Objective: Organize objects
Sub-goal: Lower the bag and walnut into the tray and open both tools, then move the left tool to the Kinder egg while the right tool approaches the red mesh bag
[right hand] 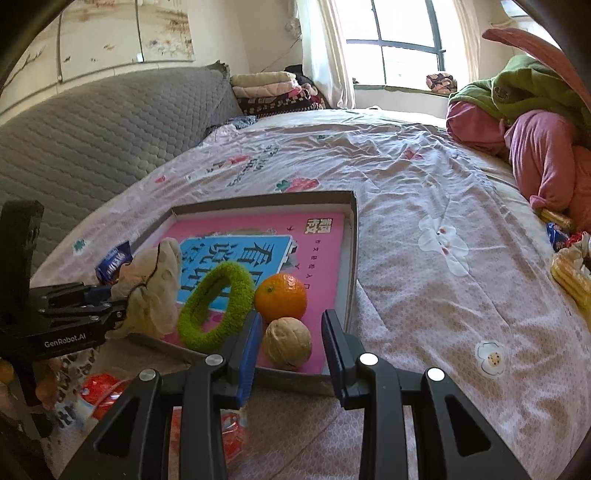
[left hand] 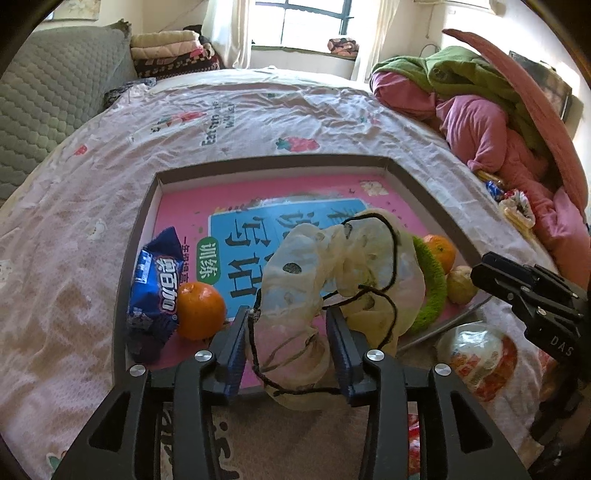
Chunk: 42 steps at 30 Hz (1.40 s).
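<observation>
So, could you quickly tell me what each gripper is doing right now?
Left gripper: open, the cream drawstring pouch loose between its jaws.
Right gripper: open, empty, jaws either side of the walnut without touching it.

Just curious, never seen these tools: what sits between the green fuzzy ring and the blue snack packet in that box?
The left wrist view shows a cream drawstring bag and an orange between the green ring and the blue packet.

bright daylight from blown-out window (left hand: 314, 22), fisheye-bent edges
</observation>
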Available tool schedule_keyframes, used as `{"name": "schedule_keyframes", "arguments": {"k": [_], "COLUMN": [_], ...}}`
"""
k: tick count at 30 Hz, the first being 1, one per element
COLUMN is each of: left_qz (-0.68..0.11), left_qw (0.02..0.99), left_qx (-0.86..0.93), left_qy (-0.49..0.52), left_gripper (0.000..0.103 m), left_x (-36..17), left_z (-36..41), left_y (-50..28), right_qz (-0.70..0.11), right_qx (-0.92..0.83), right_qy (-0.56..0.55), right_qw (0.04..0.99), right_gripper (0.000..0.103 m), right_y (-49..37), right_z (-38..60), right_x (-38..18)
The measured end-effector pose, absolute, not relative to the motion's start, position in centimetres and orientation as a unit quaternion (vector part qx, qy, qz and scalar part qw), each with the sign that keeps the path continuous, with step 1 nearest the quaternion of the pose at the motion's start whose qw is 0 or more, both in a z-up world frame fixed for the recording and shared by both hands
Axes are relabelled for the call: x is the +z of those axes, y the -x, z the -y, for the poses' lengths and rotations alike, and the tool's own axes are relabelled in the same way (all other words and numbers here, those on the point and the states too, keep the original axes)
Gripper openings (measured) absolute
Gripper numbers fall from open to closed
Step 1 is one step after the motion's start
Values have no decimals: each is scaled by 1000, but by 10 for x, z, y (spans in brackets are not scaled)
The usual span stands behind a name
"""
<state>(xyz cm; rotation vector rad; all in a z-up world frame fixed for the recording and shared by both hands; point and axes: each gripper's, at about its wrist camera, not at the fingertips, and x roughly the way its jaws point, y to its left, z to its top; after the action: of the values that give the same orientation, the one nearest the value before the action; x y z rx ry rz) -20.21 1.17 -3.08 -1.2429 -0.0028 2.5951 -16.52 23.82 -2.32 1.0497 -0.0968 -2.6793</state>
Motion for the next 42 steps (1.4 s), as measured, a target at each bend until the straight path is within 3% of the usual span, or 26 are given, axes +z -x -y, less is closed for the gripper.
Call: {"name": "schedule_keyframes", "arguments": {"k": [4,9,13,28,42], "left_qz": [3,5,13,33,4], "left_qw": [134,133,131,127,152], "left_qx": [897,899,898,907,911], "left_qy": [422,418,419,401,383], "left_gripper": [55,55,64,64,65], "left_x": [-21,-15,-11,12,20], "left_z": [-12,-10,-4,5,-17], "left_y": [198,196,198,184,106], "right_qz": [40,38,38,56,26], "right_qx": [-925,-927,-927,-922,-923], "right_qy": [-350,-343,-342,-349,-340], "right_qw": [139,147,149,159,178], "right_gripper": [34,36,37,37,44], "right_y": [156,149,148,136,103], "right_z": [-240,-237,-236,-234,-214], "right_x": [-15,-10,-9,-9,3]}}
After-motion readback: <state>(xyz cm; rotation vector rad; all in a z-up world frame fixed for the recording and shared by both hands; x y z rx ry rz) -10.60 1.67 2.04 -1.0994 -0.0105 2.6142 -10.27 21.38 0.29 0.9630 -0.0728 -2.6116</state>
